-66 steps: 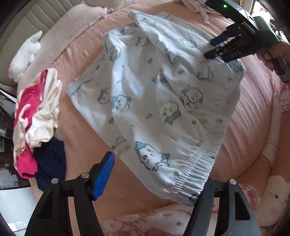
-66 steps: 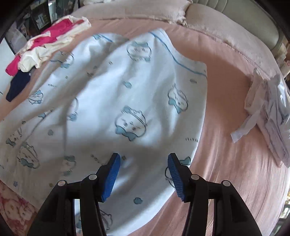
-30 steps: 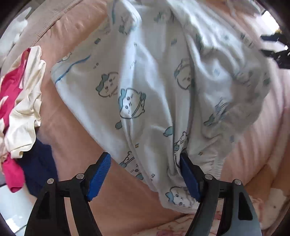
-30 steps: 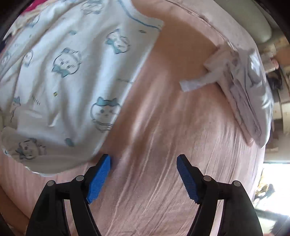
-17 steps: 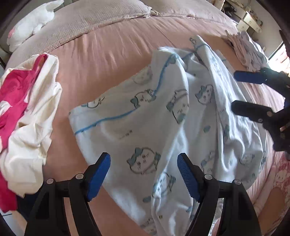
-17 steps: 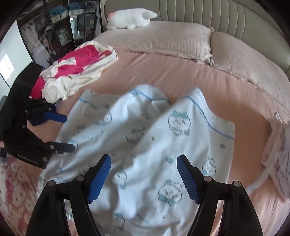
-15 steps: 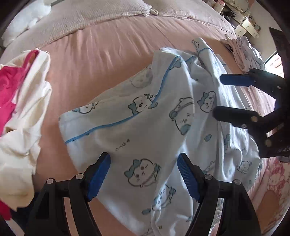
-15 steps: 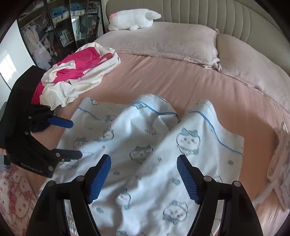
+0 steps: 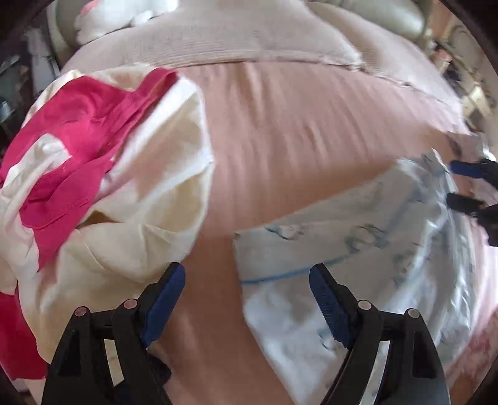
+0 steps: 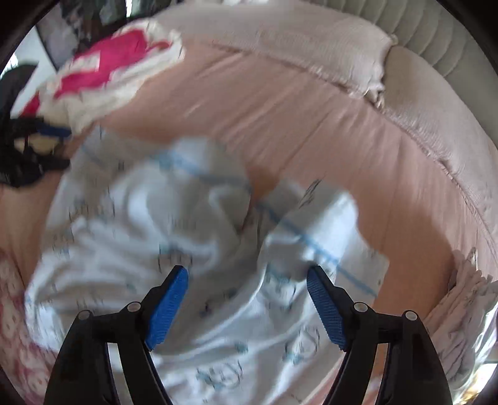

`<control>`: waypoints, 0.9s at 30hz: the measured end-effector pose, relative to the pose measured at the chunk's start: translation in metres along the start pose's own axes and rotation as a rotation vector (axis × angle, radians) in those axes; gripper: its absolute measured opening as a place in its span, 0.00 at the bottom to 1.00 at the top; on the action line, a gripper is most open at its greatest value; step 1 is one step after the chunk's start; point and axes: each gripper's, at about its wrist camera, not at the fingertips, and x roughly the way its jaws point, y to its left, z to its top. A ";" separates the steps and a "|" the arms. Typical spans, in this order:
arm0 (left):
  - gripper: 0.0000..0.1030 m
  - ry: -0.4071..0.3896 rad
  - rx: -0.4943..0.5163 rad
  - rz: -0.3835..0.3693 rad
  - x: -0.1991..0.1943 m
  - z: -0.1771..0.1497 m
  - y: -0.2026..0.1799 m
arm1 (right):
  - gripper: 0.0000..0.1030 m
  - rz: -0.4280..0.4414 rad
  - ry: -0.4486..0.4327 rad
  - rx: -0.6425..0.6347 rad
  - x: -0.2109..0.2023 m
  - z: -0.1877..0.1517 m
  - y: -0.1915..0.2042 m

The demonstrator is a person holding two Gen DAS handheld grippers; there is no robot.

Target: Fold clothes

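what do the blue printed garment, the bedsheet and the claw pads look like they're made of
Blue printed garment: thin soft woven or knit cloth, likely cotton, matte; it crumples into loose folds. Bedsheet: pink fabric, smooth with a faint stripe and slight sheen. Claw pads: blue, ridged, probably rubber or plastic; the motion blur leaves the finer texture unclear.

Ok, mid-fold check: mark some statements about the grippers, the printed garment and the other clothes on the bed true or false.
1. Both grippers grip the printed garment. False: the left gripper and the right gripper stand open, having just opened wider, and clamp nothing.
2. The light blue printed garment lies rumpled on the pink bedsheet. True.
3. The pink and cream clothes pile lies on top of the printed garment. False: it lies apart, bare sheet between them.
4. A white plush toy sits by the pillow. True.
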 end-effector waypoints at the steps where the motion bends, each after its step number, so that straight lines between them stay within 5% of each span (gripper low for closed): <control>1: 0.80 0.008 -0.002 0.038 0.007 0.003 -0.003 | 0.77 -0.008 -0.020 0.034 0.008 0.012 -0.004; 4: 0.78 -0.019 0.023 -0.003 0.003 0.004 -0.013 | 0.77 0.008 0.004 0.092 0.034 0.035 -0.007; 7: 0.51 -0.059 0.100 -0.041 -0.008 -0.005 -0.029 | 0.75 0.058 0.073 0.092 0.056 0.043 0.000; 9: 0.48 -0.055 0.168 -0.023 -0.007 -0.011 -0.040 | 0.56 0.079 0.046 0.048 0.048 0.041 0.010; 12: 0.41 -0.067 0.166 -0.022 -0.004 -0.010 -0.045 | 0.46 0.071 0.042 0.005 0.042 0.039 0.021; 13: 0.15 -0.082 0.159 -0.045 -0.006 -0.007 -0.046 | 0.41 0.056 0.055 -0.012 0.045 0.038 0.023; 14: 0.05 -0.106 0.155 -0.085 -0.011 -0.004 -0.048 | 0.31 0.041 0.059 -0.028 0.046 0.039 0.027; 17: 0.06 -0.144 0.175 -0.001 -0.013 0.006 -0.036 | 0.14 -0.026 0.033 -0.088 0.043 0.043 0.040; 22: 0.06 -0.190 0.176 0.156 -0.009 0.022 0.003 | 0.12 -0.350 -0.113 -0.258 0.033 0.044 0.061; 25: 0.10 -0.218 0.058 0.099 0.001 0.038 0.020 | 0.12 -0.362 -0.155 -0.146 0.028 0.057 0.034; 27: 0.10 -0.181 0.074 0.061 -0.003 0.033 0.016 | 0.12 -0.227 -0.131 -0.002 0.024 0.062 0.008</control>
